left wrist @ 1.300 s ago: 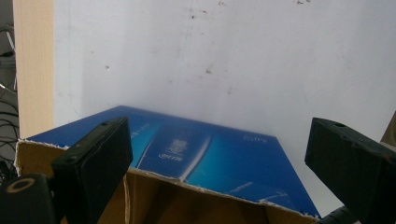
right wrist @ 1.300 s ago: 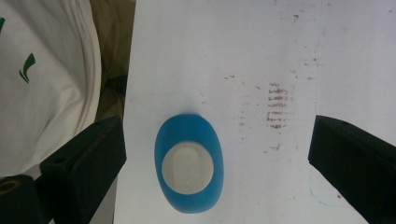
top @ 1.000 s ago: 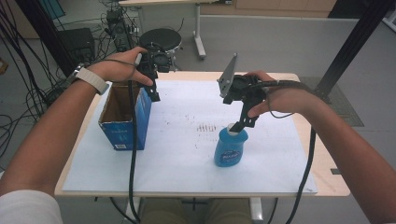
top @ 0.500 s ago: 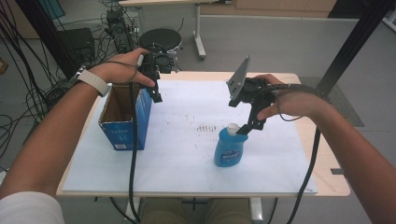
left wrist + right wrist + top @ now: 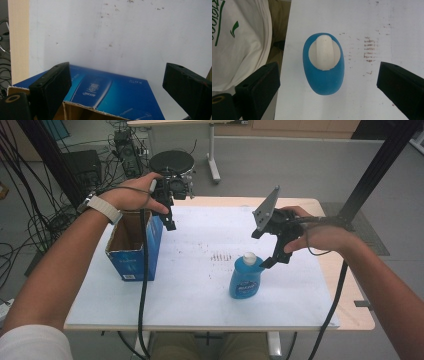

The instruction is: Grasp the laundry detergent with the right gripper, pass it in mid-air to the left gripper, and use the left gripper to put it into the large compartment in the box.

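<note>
Since a second ago the right gripper [image 5: 272, 260] has pulled back from the blue bottle [image 5: 245, 279] toward the person's right, its jaw tips now just beside the white cap [image 5: 249, 257] and apart from it; the left gripper [image 5: 170, 222] has stayed put over the box. Nearest the person, the bottle stands upright on the white sheet [image 5: 200, 285], long axis vertical, cap pointing up. It carries a label, but the writing is too blurred to read. In the right gripper view the bottle [image 5: 323, 65] sits between the wide-apart jaws, touching neither. Farther off, the left gripper hangs at the far right corner of the open blue cardboard box [image 5: 134, 245], jaws spread wide, clamping nothing. The box side [image 5: 100, 91] bears white lettering, unreadable.
</note>
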`<action>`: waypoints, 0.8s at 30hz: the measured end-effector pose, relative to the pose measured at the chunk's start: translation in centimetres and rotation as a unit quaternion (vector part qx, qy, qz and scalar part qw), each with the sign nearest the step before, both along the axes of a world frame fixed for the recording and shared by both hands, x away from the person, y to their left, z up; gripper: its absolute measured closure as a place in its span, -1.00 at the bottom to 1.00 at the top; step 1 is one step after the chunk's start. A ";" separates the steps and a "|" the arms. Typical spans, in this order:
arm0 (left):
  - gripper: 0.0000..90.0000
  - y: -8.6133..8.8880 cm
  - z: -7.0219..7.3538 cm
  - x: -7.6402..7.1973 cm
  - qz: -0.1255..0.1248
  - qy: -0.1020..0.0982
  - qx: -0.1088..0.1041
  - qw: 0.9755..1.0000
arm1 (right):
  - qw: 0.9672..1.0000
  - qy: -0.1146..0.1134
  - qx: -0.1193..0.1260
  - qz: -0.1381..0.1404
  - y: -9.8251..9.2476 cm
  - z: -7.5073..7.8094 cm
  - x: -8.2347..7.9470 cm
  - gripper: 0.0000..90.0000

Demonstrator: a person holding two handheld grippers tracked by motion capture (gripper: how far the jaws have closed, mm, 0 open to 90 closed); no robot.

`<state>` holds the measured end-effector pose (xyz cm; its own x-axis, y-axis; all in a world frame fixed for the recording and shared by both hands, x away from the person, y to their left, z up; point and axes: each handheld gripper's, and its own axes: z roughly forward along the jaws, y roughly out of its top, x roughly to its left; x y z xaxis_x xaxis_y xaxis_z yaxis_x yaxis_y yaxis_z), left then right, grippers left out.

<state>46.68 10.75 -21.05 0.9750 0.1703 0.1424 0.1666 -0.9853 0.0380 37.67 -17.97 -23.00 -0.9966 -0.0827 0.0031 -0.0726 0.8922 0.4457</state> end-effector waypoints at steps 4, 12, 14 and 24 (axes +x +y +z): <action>-0.80 -0.1 -0.1 0.0 -0.001 0.000 0.000 1.000 | 1.000 0.001 0.004 0.002 -0.3 -0.4 0.0 -0.90; -0.80 -0.1 -0.6 0.0 0.004 0.005 0.002 1.000 | 1.000 0.006 0.007 0.006 -0.8 -1.5 0.1 -0.90; -0.80 -0.1 -0.6 0.0 0.004 0.005 0.001 1.000 | 1.000 0.007 0.010 0.008 -0.9 -1.7 0.2 -0.90; -0.80 -0.4 -0.7 0.0 0.004 0.005 0.000 1.000 | 1.000 0.006 0.019 0.018 -1.1 -2.6 0.3 -0.89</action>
<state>46.69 10.35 -21.78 0.9750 0.1785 0.1321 0.1751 -0.9839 0.0370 37.97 -19.10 -25.57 -0.9928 -0.1194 0.0116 -0.0993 0.8717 0.4798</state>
